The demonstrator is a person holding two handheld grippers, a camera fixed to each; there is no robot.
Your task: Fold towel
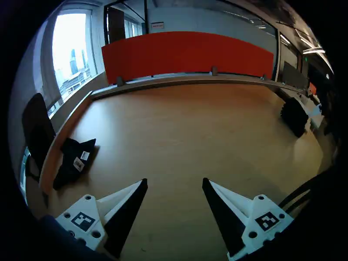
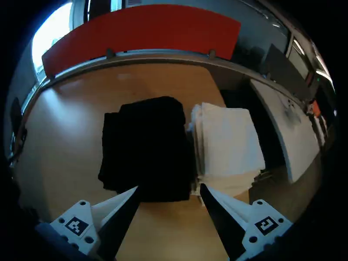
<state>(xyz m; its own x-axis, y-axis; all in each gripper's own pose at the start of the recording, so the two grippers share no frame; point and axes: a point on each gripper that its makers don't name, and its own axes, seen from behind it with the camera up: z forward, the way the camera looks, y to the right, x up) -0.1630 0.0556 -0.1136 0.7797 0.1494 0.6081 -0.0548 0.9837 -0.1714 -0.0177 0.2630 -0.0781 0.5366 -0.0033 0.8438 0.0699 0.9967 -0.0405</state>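
Left gripper view: small black folded cloth (image 1: 74, 161) with tags lies at the wooden table's (image 1: 187, 126) left edge. Left gripper (image 1: 174, 180) spread wide, nothing between the jaws. Dark pile (image 1: 296, 115) far right, possibly towels; too dim to tell.

Right gripper view: right gripper (image 2: 168, 186) also spread wide, holding nothing. Black towel stack (image 2: 148, 143) sits ahead of the gap. White towel stack (image 2: 228, 143) is pressed against its right side.

**Dark piles give little away**

Right gripper view: the black towel stack (image 2: 145, 148) is too dark to show its folds, its near edge tucked behind the right tool (image 2: 169, 188). Left gripper view: tags (image 1: 79, 162) on the black cloth (image 1: 69, 150) are too small to make out, and the dark pile (image 1: 296, 116) far off is unclear.
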